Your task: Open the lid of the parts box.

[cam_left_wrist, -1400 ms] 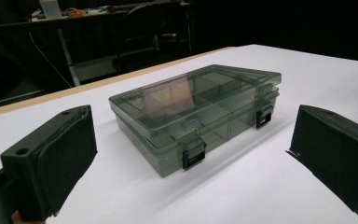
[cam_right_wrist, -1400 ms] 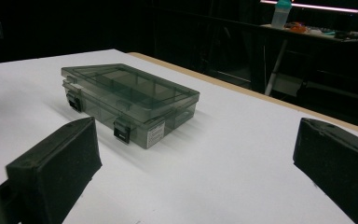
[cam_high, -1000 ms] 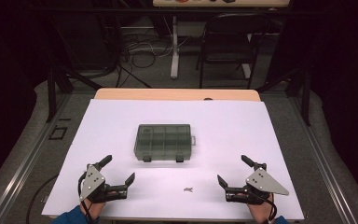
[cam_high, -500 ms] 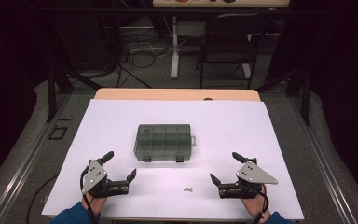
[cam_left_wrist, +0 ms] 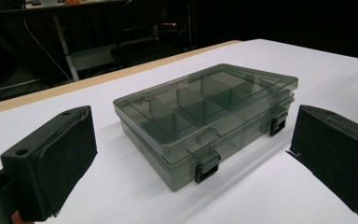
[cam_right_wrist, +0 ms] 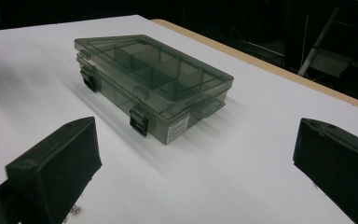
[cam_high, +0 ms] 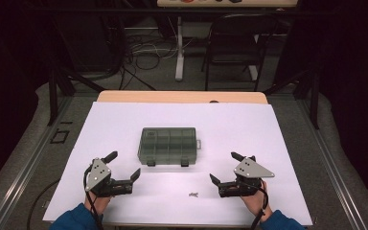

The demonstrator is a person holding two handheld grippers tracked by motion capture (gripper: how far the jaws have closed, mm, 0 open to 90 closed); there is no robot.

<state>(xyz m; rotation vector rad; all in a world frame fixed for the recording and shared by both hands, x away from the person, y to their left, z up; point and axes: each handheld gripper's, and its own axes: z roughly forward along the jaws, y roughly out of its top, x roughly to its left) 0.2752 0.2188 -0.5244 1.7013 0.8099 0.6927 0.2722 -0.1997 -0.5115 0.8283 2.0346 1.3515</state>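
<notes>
A smoky transparent compartment box lies shut on the white table cover, its two latches facing me. My left gripper rests to the box's near left, open with nothing between its jaws. To the near right sits my right gripper, also open and empty. In the left gripper view the box lies just beyond the wide jaws of the left gripper. In the right gripper view the box lies farther off, ahead and left of the right gripper.
Small metal screws lie on the cover near the front edge, between the grippers; they also show by the right gripper's left jaw, screws. A strip of bare wood marks the table's far edge. Chairs and cables stand beyond.
My right gripper has slid a little to the left and forward, toward the box. The left gripper has barely shifted. Both stay open.
</notes>
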